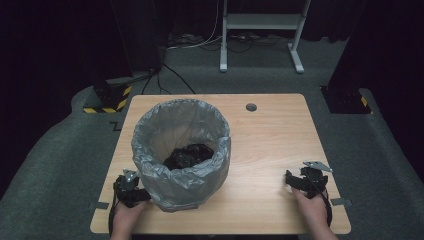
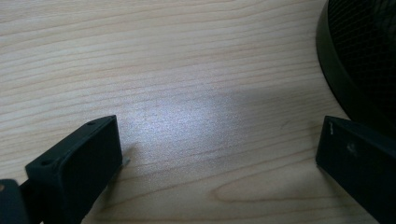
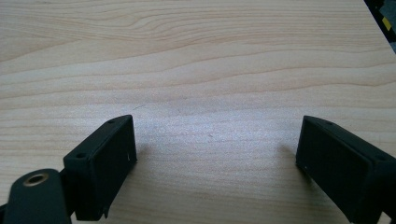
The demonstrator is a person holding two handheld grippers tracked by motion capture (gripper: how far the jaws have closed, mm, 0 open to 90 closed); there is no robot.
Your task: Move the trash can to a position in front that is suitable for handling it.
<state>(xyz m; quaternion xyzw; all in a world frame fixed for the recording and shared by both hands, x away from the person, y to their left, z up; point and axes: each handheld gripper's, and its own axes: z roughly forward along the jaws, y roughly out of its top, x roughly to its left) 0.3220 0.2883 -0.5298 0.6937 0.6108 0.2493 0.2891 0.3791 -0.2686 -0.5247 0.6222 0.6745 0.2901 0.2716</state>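
Observation:
A round bin point(image 1: 181, 155) lined with a grey plastic bag stands on the left half of the wooden table point(image 1: 272, 145); something dark and crumpled lies at its bottom. My left gripper point(image 1: 131, 186) rests on the table just left of the bin's base, jaws wide apart with bare wood between them. In the left gripper view the bin's black mesh base point(image 2: 359, 60) curves in at the upper right, beside my left gripper point(image 2: 219, 154). My right gripper point(image 1: 303, 179) rests near the table's front right, also open; my right gripper point(image 3: 215, 158) has nothing between its jaws.
A round cable hole point(image 1: 251, 107) sits near the table's far edge. Grey tape tabs mark the front corners point(image 1: 341, 202). Beyond the table are a white frame's legs point(image 1: 260, 35), cables on the grey floor, and yellow-black striped bases point(image 1: 107, 100).

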